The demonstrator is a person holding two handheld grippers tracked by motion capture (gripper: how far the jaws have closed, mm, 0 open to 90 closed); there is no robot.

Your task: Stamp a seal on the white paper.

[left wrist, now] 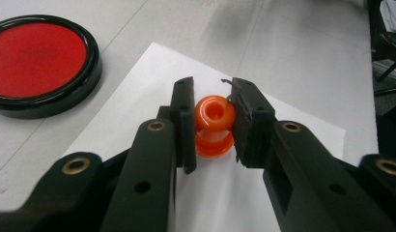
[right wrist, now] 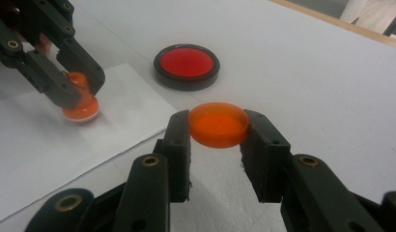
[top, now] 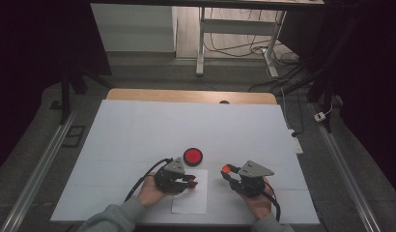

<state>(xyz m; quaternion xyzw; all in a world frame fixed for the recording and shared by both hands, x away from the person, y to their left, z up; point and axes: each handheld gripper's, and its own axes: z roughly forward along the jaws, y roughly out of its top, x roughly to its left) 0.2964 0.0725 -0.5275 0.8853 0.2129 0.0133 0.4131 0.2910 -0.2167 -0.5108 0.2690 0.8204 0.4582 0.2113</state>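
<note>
The left hand-held gripper [left wrist: 213,123] pinched a small orange spool-shaped piece [left wrist: 214,126] by its waist, standing it upright on the white paper sheet [left wrist: 138,96] that lay on the bench [top: 138,125]. The right hand-held gripper [right wrist: 218,129] pinched a flat orange cap [right wrist: 219,123] by its rim, level and lifted above the bench, to the right of the sheet and apart from the spool. The step in hand looked like bringing the two orange parts together, the cap probably meant to sit on the spool's open top. The next move would call for carrying the cap across over the spool, keeping it level, and lining it up with the opening before lowering. A round black dish with a red centre [top: 192,156] sat just beyond the sheet, between the two grippers but farther back. The left gripper's own jaws flanked the spool's top, so the cap would likely have to come down from above.
</note>
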